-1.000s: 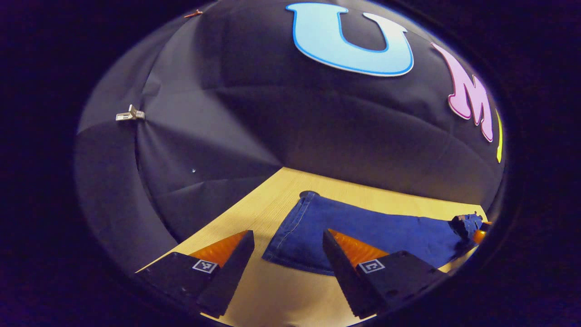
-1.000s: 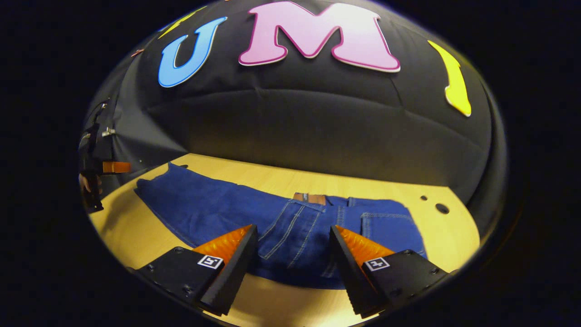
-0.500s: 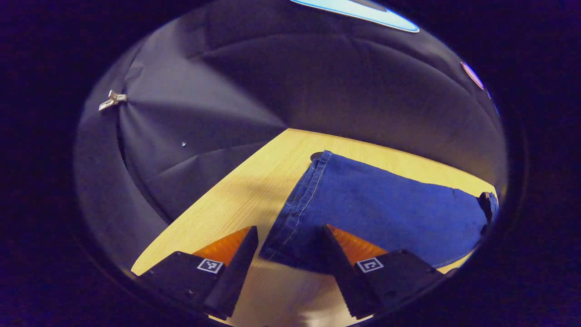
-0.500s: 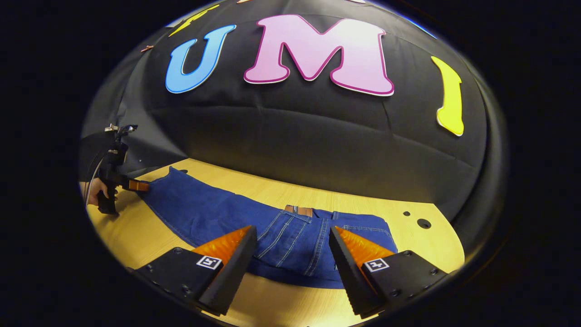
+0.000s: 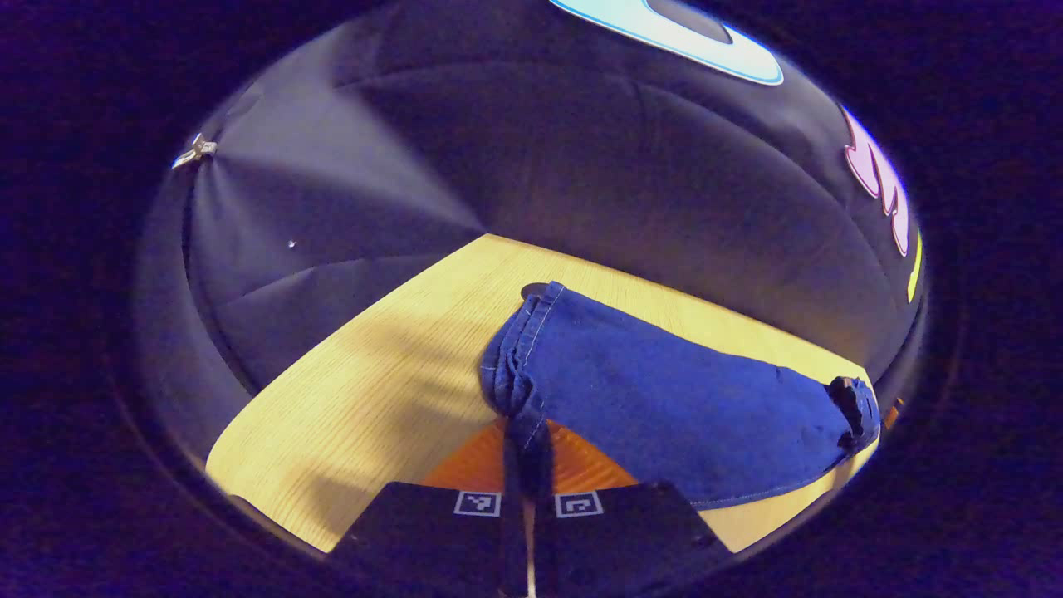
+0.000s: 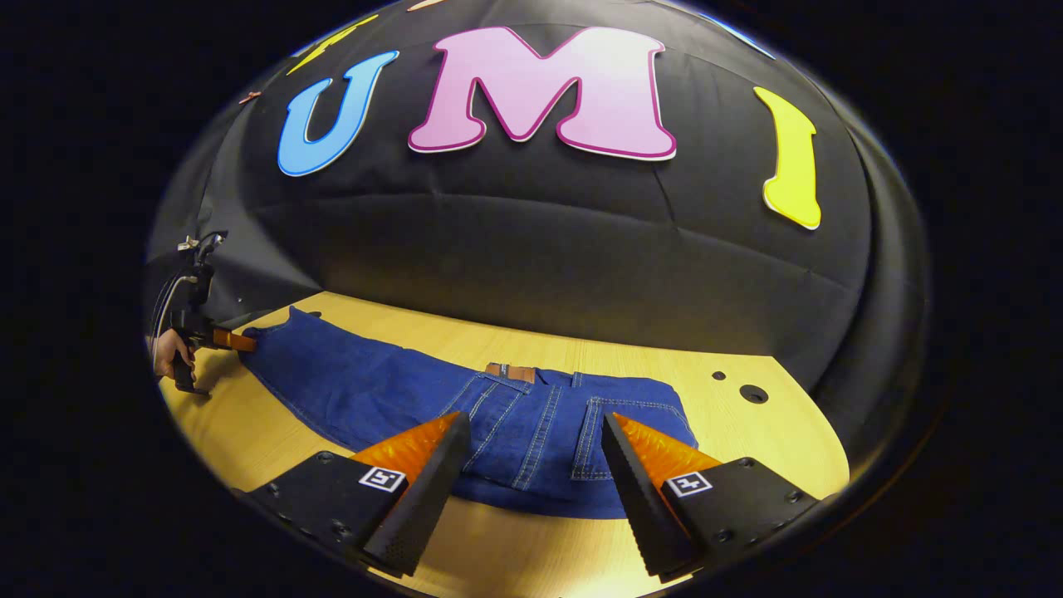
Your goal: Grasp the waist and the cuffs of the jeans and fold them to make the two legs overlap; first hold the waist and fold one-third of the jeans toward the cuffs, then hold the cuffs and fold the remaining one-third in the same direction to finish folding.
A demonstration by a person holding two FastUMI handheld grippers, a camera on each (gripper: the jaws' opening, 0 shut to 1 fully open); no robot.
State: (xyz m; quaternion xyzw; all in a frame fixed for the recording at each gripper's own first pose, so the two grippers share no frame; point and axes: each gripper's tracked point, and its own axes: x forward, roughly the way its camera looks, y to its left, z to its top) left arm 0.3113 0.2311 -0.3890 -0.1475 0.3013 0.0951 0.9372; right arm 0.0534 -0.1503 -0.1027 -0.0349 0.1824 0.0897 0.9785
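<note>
Blue jeans (image 6: 498, 415) lie flat across the wooden table (image 6: 747, 432), waist to the right and legs running to the left in the right gripper view. My right gripper (image 6: 531, 465) is open just in front of the seat of the jeans, with nothing between its fingers. In the left gripper view my left gripper (image 5: 525, 448) is shut on the cuff (image 5: 515, 374) of the jeans, which bunches up at the pinch. From the right gripper view that same left gripper (image 6: 232, 340) appears far off at the cuff end, held by a hand (image 6: 170, 353).
The tabletop has small round holes (image 6: 753, 394) at its right end and one (image 5: 531, 290) beside the cuff. The black cloth wall stands close behind the table. Bare wood (image 5: 349, 399) lies left of the cuff.
My left gripper went from open beside the cuff to shut on it, and the cuff edge has bunched. My right gripper stayed open near the waist, shifting slightly.
</note>
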